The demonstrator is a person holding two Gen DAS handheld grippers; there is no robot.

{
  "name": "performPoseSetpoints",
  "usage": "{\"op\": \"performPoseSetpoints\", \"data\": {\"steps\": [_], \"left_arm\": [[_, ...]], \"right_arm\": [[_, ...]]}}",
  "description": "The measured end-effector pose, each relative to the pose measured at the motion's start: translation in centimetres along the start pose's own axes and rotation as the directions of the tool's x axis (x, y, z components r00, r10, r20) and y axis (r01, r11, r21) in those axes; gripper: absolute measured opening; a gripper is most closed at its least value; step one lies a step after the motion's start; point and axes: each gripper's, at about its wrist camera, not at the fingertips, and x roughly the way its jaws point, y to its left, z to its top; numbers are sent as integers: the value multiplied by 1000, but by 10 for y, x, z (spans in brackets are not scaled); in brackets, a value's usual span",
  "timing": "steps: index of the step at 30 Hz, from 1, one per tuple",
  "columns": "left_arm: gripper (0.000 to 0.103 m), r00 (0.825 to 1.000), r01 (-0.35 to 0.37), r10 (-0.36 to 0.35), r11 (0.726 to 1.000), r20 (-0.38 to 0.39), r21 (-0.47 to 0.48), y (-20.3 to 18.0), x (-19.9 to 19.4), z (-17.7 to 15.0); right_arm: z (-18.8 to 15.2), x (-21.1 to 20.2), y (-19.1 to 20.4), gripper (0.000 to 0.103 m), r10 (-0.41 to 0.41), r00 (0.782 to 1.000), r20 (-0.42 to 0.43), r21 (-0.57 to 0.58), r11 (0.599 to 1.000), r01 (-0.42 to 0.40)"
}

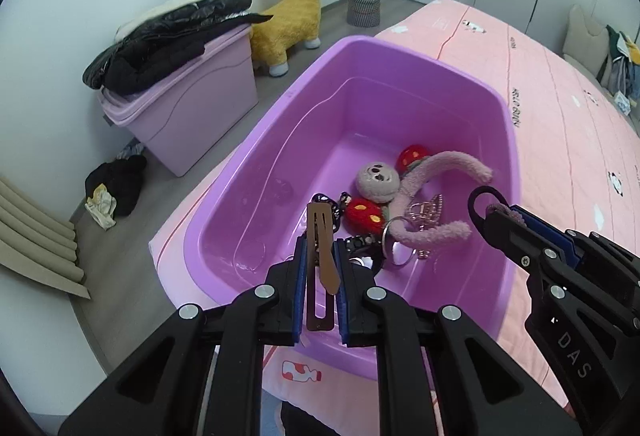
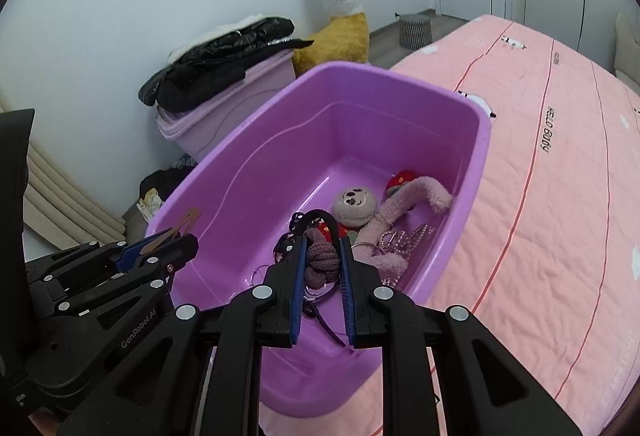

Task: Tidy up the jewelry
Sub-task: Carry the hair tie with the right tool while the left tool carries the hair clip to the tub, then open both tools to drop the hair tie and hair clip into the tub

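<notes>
A purple plastic tub (image 1: 400,50) (image 2: 380,74) sits on the pink bed. In it lie a pink sloth plush keychain (image 1: 378,176) (image 2: 354,204), red plush charms (image 1: 364,214), a silver chain with key rings (image 1: 426,210) and a black patterned band (image 1: 338,206). My left gripper (image 1: 320,248) (image 2: 176,236) hangs over the tub's near end, shut on a flat rose-brown hair clip (image 1: 320,256). To its right, my right gripper (image 2: 322,248) (image 1: 496,214) is shut on a knotted mauve hair tie (image 2: 318,260) with a black loop (image 1: 482,202), also above the tub.
The pink bedspread (image 2: 560,196) stretches to the right, with pillows and clothes at its far end (image 1: 616,52). On the floor to the left stand a lilac storage box (image 1: 188,116) topped by a black jacket, a yellow alpaca plush (image 1: 292,16), a striped stool (image 1: 363,9) and a clothes pile (image 1: 114,188).
</notes>
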Motion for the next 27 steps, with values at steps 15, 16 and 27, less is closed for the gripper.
{"op": "performPoseSetpoints", "data": {"steps": [15, 16, 27], "left_arm": [[13, 994, -26, 23, 999, -103, -23, 6, 56, 3], [14, 994, -27, 25, 999, -110, -23, 7, 58, 4], [86, 996, -67, 64, 997, -59, -43, 18, 37, 6]], "right_arm": [[7, 56, -9, 17, -56, 992, -114, 26, 998, 60], [7, 57, -9, 22, -60, 992, -114, 32, 997, 64], [14, 32, -7, 58, -108, 992, -60, 19, 994, 109]]}}
